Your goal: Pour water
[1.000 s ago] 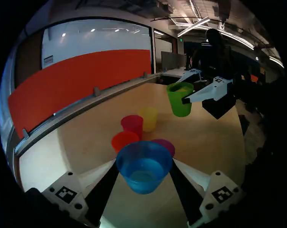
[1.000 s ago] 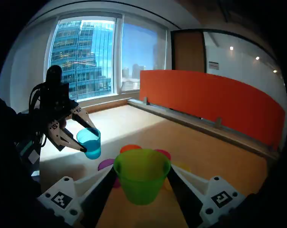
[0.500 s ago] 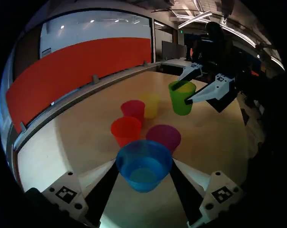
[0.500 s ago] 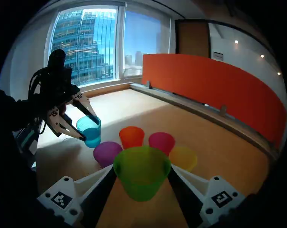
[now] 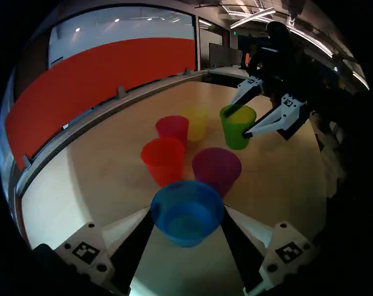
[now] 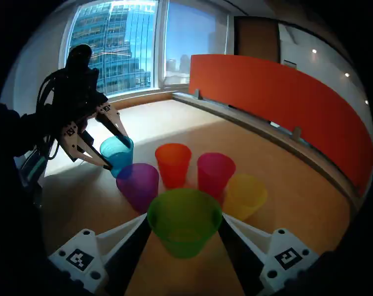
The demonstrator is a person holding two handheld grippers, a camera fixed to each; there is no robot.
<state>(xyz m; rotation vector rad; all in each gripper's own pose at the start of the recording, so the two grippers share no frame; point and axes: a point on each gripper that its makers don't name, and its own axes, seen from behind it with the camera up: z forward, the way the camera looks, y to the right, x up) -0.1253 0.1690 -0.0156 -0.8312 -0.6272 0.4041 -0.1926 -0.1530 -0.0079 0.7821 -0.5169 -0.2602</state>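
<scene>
My left claw (image 5: 186, 222) is closed part-way on the blue cup (image 5: 186, 209), one finger on each side of its wall, and the water (image 5: 186, 228) lies low in its bottom. My right claw (image 6: 185, 222) pinches the green cup (image 6: 184, 229) the same way, upright. Between the two stand the orange cup (image 5: 163, 160), purple cup (image 5: 217, 170), pink cup (image 5: 172, 129) and yellow cup (image 5: 196, 121), bunched on the tabletop (image 5: 102, 167). That bunch is my worry. To pour I must bring blue to green, and a low path would likely clip the purple cup, which stands just beside the blue one. I also expect these thin cups to flex. If I tip the blue one with only two fingers on it, it may swivel in the pinch and dump water on the tabletop or into the wrong cup. A green rim held off level would make me miss as well. The left gripper view looks down into the blue cup, so the water level is plain there. The right gripper view gives that cup from the side, its base hidden behind the purple cup, so I cannot tell whether it is lifted. It also looks into the green cup, which seems empty.
</scene>
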